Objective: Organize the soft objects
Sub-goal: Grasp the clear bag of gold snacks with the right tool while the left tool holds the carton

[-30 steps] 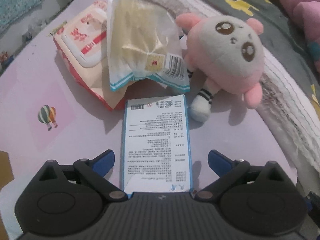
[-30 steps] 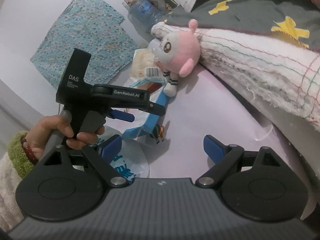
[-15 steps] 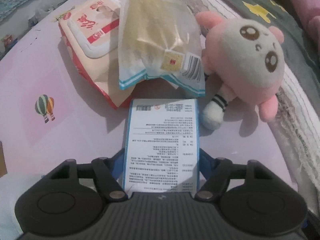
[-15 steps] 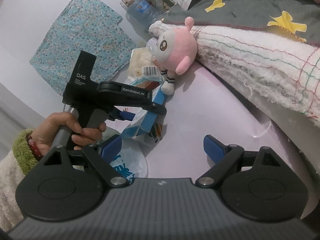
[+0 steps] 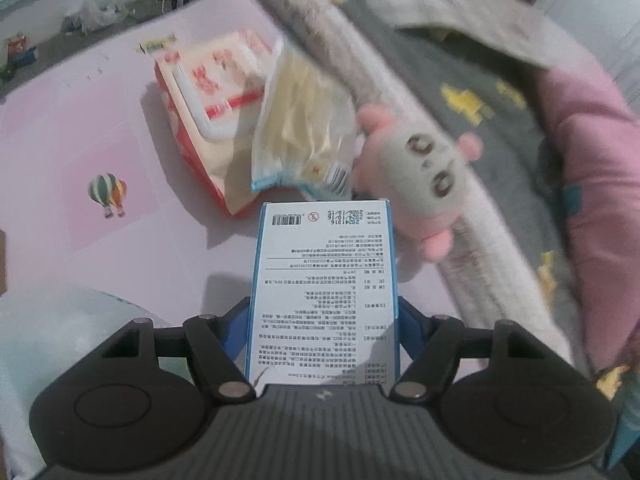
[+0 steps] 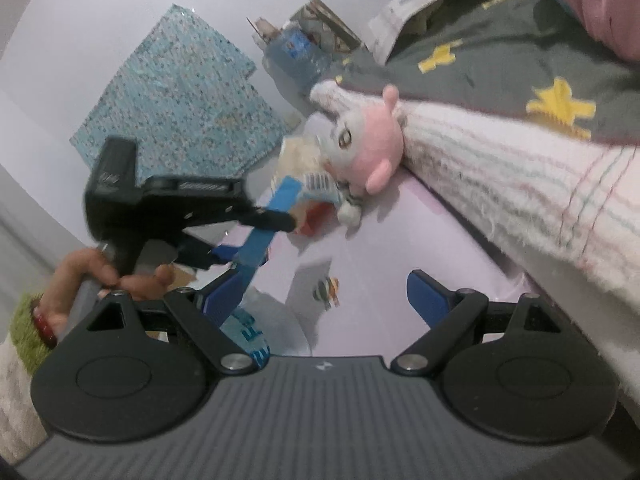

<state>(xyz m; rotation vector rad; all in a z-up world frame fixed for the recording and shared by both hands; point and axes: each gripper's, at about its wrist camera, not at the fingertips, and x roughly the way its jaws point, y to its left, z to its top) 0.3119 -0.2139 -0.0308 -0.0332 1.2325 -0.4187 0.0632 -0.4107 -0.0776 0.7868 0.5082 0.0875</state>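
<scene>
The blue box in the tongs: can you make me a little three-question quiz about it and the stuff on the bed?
1. True or false: the left tongs are shut on the blue box.
2. Which toy lies against the blanket? A) pink plush B) teddy bear C) ball
3. Fill in: the right tongs are ____.

Key: 1 true; 2 A; 3 open.

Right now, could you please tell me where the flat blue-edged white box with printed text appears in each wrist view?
Left wrist view: the blue-edged white box stands centre, clamped in the left gripper.
Right wrist view: the same box shows edge-on, left of centre, tilted off the sheet.
Shared landmark: the pink plush toy just beyond it.
</scene>
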